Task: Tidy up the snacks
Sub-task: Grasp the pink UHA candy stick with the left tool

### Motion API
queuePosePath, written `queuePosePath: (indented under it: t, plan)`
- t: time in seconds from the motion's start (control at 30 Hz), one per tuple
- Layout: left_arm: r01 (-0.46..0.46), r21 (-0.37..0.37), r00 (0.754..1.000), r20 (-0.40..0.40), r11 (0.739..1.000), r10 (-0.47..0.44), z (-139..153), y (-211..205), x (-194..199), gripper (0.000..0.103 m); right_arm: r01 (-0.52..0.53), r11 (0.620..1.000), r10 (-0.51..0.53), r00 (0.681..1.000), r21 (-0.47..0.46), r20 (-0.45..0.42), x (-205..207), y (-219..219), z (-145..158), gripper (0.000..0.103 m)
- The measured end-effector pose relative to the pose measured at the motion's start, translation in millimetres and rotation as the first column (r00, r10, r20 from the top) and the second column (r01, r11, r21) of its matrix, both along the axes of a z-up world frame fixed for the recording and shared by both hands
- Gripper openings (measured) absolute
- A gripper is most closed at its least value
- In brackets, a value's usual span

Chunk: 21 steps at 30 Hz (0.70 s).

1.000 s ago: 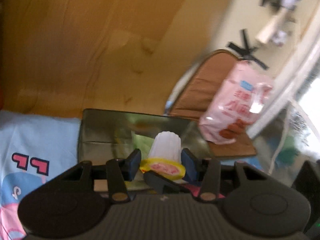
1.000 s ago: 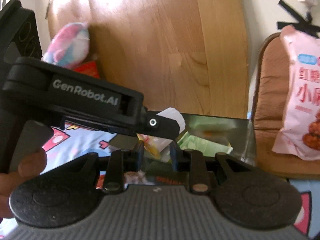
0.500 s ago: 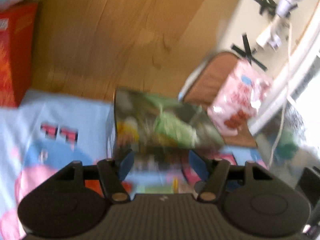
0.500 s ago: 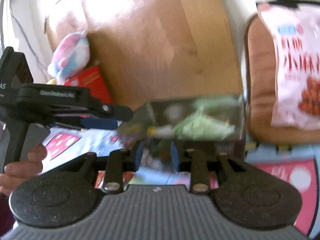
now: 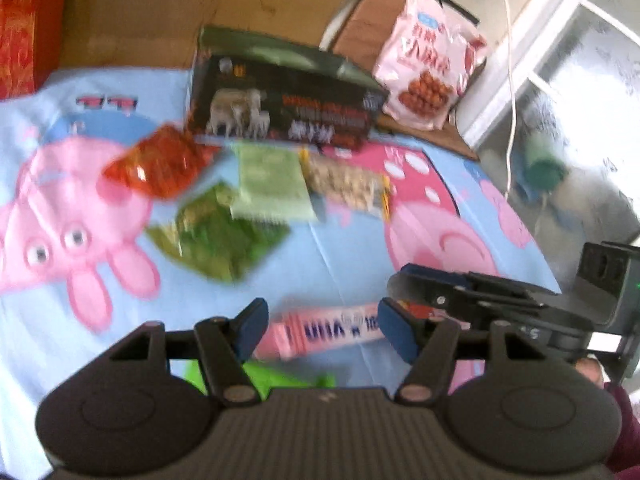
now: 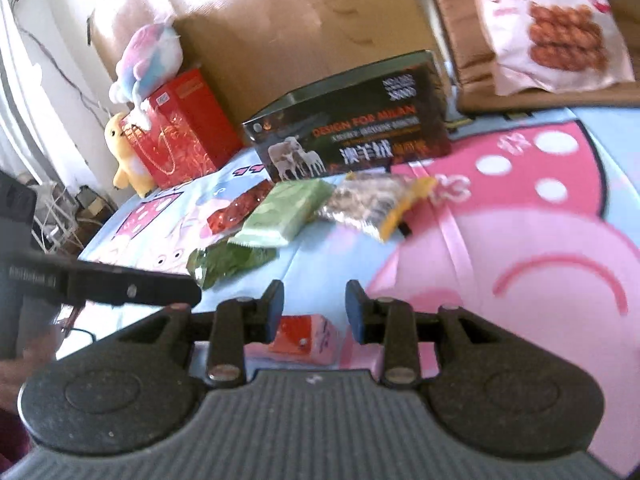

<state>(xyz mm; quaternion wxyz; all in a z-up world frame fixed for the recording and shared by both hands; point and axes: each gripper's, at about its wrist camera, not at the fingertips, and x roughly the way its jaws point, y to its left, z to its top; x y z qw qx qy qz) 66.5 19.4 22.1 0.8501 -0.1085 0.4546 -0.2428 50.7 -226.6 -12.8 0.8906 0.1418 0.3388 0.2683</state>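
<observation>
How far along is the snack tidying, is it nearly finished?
Not nearly. Both the left gripper and the right gripper are open and empty. Several packets still lie on the mat in front of the dark box: red, light green, dark green, and a pink pack. The box's inside is hidden.

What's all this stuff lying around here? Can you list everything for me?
dark box: 1, black, back of cloth
snack packets: 4, red, pale green, dark green, clear-yellow, before box
pink carton: 1, near left gripper
pink bag: 1, on brown cushion
red gift bag: 1, far left
plush toys: 2, pastel and yellow, by gift bag
cartoon cloth: 1, blue-pink
left gripper: jaws open
right gripper: jaws open
</observation>
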Motion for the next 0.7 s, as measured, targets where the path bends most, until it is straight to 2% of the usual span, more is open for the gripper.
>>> queuePosePath:
  t: [0.1, 0.23, 0.33, 0.37, 0.47, 0.5, 0.53, 0.57, 0.6, 0.63, 0.7]
  plan:
    - [-0.001, 0.021, 1.0, 0.011, 1.0, 0.001, -1.0, -0.3, -13.3, 0.062, -0.001, 1.0, 0.001, 1.0, -0.007, 0.002, -16.2, -0.1, -1.0, 0.037]
    - [-0.05, -0.015, 0.997, 0.06, 0.999, 0.051, 14.1, 17.6, -24.8, 0.069, 0.024, 1.0, -0.023, 0.997, -0.008, 0.075, -40.4, -7.0, 7.1, 0.038]
    - [-0.072, 0.007, 0.993, 0.094, 0.997, 0.071, 20.9, 23.7, -26.1, 0.074, 0.019, 1.0, -0.017, 0.992, -0.014, 0.128, -56.3, -7.7, 13.7, 0.046]
    - [-0.076, 0.023, 0.992, 0.102, 0.997, 0.074, 21.5, 23.4, -24.2, 0.075, 0.008, 1.0, -0.005, 0.99, -0.026, 0.14, -61.3, -5.7, 13.7, 0.05]
    - [-0.071, 0.052, 0.994, 0.085, 0.996, 0.066, 14.6, 17.8, -11.5, 0.075, -0.021, 0.995, 0.036, 0.987, -0.102, 0.154, -71.6, 7.3, 8.1, 0.051]
    - [-0.062, 0.053, 0.996, 0.068, 0.997, 0.059, 10.1, 15.8, -7.0, 0.074, -0.026, 0.991, 0.047, 0.987, -0.131, 0.156, -73.2, 12.2, 5.0, 0.051]
    - [-0.048, 0.05, 0.998, 0.047, 0.998, 0.046, 4.5, 12.6, -3.2, 0.068, -0.027, 0.987, 0.051, 0.987, -0.156, 0.152, -72.8, 16.7, 1.7, 0.051]
    - [-0.029, 0.043, 0.999, 0.022, 0.999, 0.028, -1.4, 8.8, -0.4, 0.052, -0.025, 0.985, 0.05, 0.988, -0.172, 0.144, -70.7, 20.3, -1.3, 0.051]
    - [-0.01, 0.02, 1.0, 0.014, 1.0, 0.01, -5.1, 5.9, -0.1, 0.052, -0.022, 0.984, 0.047, 0.99, -0.176, 0.134, -68.2, 22.4, -4.1, 0.051]
    - [0.012, 0.004, 1.0, 0.011, 1.0, -0.012, -5.6, 1.6, -1.4, 0.046, -0.023, 0.985, 0.045, 0.991, -0.174, 0.127, -65.3, 24.0, -6.5, 0.051]
    - [0.021, 0.039, 0.999, 0.039, 0.999, -0.022, -2.7, -6.4, -6.0, 0.046, -0.009, 0.982, 0.035, 0.99, -0.188, 0.14, -62.1, 27.6, -6.3, 0.043]
